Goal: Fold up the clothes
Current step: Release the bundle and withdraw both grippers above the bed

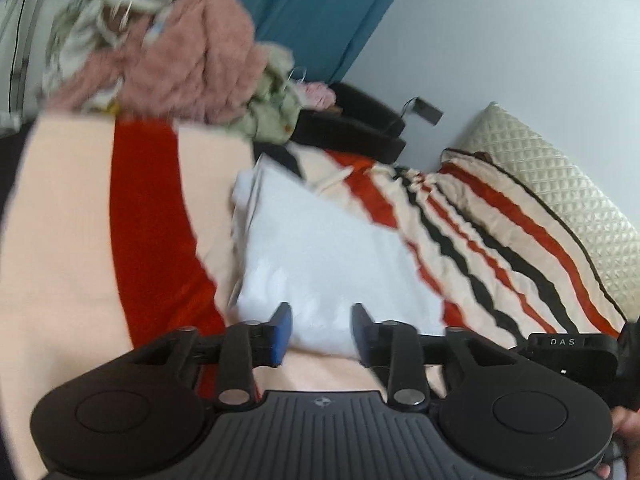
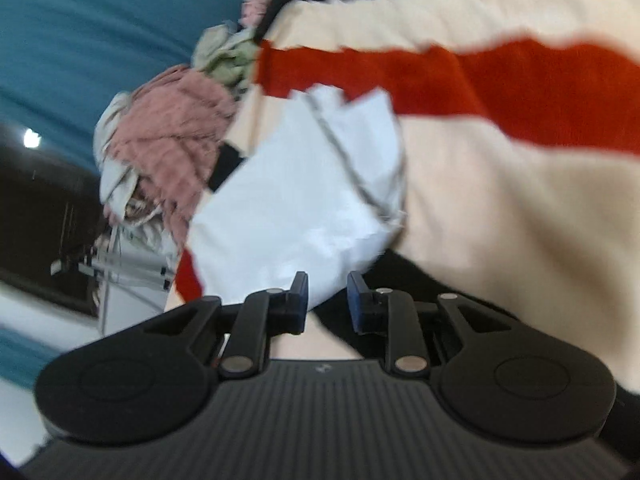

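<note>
The jaws of the left gripper (image 1: 320, 330) are seen spread apart, with nothing pinched between them; the near edge of a white garment (image 1: 320, 256) lies in the gap just beyond the blue-padded fingers (image 1: 282, 326). In the right wrist view the right gripper (image 2: 328, 300) is likewise held with its jaws parted, empty, and the same white garment (image 2: 304, 200) reaches down to the fingertips from 12 o'clock — whether cloth is touched there cannot be told through the blur. The garment is laid on a cream blanket (image 1: 68, 248) crossed by a broad red stripe (image 1: 152, 224), folded over on itself, with a thin dark seam line (image 2: 344, 152) shown running across it. Toward 10 o'clock of the left gripper a heap of unfolded clothes (image 1: 180, 52) is seen, pink fuzzy fabric mixed with pale green and white pieces. Toward 2 o'clock a rumpled part of the blanket with red and black stripes (image 1: 480, 240) is met by a quilted cream pillow (image 1: 552, 200). A teal curtain (image 1: 316, 12) is hung behind the heap.
</note>
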Available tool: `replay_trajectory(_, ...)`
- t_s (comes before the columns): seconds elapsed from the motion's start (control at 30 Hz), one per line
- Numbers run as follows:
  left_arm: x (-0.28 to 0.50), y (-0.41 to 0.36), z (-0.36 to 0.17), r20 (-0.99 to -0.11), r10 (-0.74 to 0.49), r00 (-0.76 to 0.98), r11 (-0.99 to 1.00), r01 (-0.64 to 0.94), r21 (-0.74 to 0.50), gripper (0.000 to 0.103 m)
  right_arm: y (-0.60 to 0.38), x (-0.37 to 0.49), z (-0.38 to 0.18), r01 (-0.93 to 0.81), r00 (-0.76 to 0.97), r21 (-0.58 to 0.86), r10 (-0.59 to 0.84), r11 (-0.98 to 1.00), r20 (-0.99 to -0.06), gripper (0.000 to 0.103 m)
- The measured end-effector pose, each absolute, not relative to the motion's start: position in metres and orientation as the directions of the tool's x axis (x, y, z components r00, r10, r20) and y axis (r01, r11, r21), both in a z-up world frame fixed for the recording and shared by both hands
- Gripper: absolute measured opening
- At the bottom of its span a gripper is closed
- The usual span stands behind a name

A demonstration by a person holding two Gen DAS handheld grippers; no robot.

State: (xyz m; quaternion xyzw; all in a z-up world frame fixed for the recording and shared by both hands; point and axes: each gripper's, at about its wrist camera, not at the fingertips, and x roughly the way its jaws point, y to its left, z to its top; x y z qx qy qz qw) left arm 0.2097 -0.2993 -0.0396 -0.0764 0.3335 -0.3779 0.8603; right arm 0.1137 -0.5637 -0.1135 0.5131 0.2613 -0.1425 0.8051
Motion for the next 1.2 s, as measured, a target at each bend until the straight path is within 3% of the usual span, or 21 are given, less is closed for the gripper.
replay_trajectory(0.07,0.186,-0.295,-0.008,-0.498,-0.710,0.497,0.689,0.637,-0.346,0.054,-0.553,0.099,-0.083,0.480,0.825,0.725,0.027,0.494,-0.565,0.025)
replay_trajectory(0.23,0.126,-0.278,0.063,-0.458,-0.697,0.552,0.700,0.663,-0.266,0.076,-0.522,0.056,-0.014,0.423,0.843,0.644,-0.017,0.637,-0.538,0.025)
replay_trajectory(0.3,0.100,-0.268,0.087,-0.439,-0.693,0.572,0.702,0.673,-0.232,0.091,-0.510,0.038,0.014,0.399,0.851,0.604,-0.033,0.689,-0.525,0.025)
replay_trajectory(0.4,0.057,-0.250,0.120,-0.421,-0.677,0.604,0.716,0.674,-0.184,0.096,-0.488,0.013,0.044,0.365,0.861,0.540,-0.054,0.758,-0.506,0.030)
replay_trajectory(0.43,0.044,-0.243,0.129,-0.413,-0.673,0.614,0.720,0.672,-0.175,0.097,-0.481,0.004,0.053,0.349,0.867,0.515,-0.062,0.783,-0.494,0.039)
replay_trajectory(0.47,0.029,-0.235,0.139,-0.403,-0.676,0.617,0.719,0.674,-0.172,0.102,-0.474,-0.005,0.060,0.333,0.875,0.493,-0.068,0.804,-0.479,0.058)
replay_trajectory(0.53,0.001,-0.217,0.156,-0.385,-0.682,0.622,0.714,0.680,-0.167,0.103,-0.460,-0.025,0.074,0.302,0.895,0.457,-0.083,0.837,-0.439,0.084)
replay_trajectory(0.57,-0.009,-0.210,0.160,-0.379,-0.680,0.627,0.716,0.679,-0.161,0.103,-0.454,-0.036,0.080,0.286,0.906,0.443,-0.089,0.850,-0.413,0.086)
replay_trajectory(0.77,-0.066,-0.168,0.168,-0.332,-0.658,0.676,0.742,0.657,-0.134,0.103,-0.420,-0.079,0.084,0.259,0.931,0.358,-0.133,0.897,-0.340,0.086)
replay_trajectory(1.2,-0.123,-0.141,0.118,-0.289,-0.575,0.765,0.807,0.589,-0.048,0.103,-0.363,-0.092,0.028,0.258,0.946,0.212,-0.201,0.943,-0.256,0.086)
